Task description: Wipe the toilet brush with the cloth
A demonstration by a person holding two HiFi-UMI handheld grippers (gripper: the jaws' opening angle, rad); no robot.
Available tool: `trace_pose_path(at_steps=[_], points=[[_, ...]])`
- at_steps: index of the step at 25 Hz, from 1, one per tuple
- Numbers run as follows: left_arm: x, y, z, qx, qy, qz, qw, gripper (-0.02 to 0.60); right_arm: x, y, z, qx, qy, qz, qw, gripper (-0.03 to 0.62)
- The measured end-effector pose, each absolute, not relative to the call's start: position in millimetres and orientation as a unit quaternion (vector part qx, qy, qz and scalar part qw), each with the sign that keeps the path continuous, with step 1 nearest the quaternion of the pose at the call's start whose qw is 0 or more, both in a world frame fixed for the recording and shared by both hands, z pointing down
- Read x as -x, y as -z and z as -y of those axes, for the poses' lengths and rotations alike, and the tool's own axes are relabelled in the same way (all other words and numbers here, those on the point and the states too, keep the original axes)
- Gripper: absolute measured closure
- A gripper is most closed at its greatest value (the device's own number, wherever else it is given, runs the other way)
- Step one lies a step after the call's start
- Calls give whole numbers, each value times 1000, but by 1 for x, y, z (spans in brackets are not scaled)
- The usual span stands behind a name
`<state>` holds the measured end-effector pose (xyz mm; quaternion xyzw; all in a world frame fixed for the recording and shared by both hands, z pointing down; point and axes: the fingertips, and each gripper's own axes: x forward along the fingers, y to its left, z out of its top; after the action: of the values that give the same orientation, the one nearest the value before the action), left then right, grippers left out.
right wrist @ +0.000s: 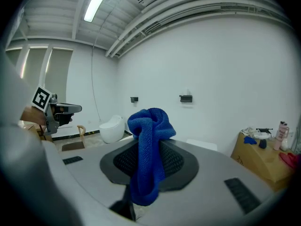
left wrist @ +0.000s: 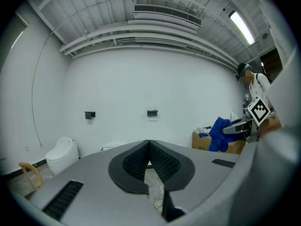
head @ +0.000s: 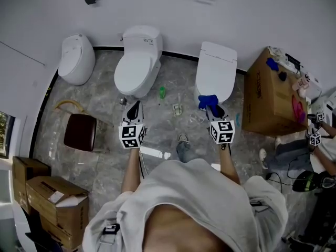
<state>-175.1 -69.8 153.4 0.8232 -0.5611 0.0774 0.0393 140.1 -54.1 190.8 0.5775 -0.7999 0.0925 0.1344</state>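
The person's torso [head: 199, 203] fills the bottom of the head view, hides the floor under it and runs off the lower edge. At the right edge a 2nd person [head: 321, 150] is cut off, with only an arm and legs showing. The boxes [head: 52, 198] at lower left run off the frame. Mid-frame, a green thing [head: 162, 92] and a pale thing [head: 177, 109] on the floor are too small to tell.

In the right gripper view's centre, the cloth [right wrist: 146, 145] covers where the jaws meet.
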Motion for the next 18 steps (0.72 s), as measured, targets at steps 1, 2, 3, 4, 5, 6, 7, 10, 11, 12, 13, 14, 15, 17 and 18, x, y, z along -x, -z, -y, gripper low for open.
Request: trace_pose_path(at_steps=[1,2,3,4,5,6,7,10,11,12,13,14,15,17,18], points=[[175,-154,65,-823,-77,562,39,563,-141,-190,51,-577,-91,800,135,490],[176,-155,61,-822,-76,563,38,563,-141,-190,48,-576,-89,801,135,490],[176,-155,57,-822,-76,564,38,563,-140,-188,46,-576,-86,802,135,490],[176,-155,54,-821,-76,564,38,563,-140,-187,45,-576,-83,802,134,490],[176,-155,52,-821,-76,564,39,563,-139,-184,44,-577,-81,802,133,490],[176,-155,50,-821,-76,564,39,563,-139,-182,44,-577,-79,802,131,490],[175,-155,49,-822,-76,564,39,563,-138,-180,44,-577,-78,802,129,490],[175,-156,44,-821,-75,564,42,563,-136,-178,41,-577,-79,804,124,490],[175,-156,43,-821,-74,565,42,563,-136,-177,41,-576,-79,804,123,490],[175,-156,43,-821,-74,564,41,563,-135,-176,41,-577,-79,804,121,490],[174,-155,44,-821,-73,564,40,563,-135,-175,41,-577,-78,804,120,490],[173,-154,45,-822,-72,564,39,563,-135,-174,41,-577,-77,805,119,490],[172,-153,45,-822,-70,564,38,563,-135,-173,41,-576,-75,805,117,490],[170,-152,45,-823,-69,562,35,563,-133,-171,40,-576,-73,806,115,490],[170,-151,44,-824,-69,561,34,563,-132,-171,39,-576,-73,806,114,490]])
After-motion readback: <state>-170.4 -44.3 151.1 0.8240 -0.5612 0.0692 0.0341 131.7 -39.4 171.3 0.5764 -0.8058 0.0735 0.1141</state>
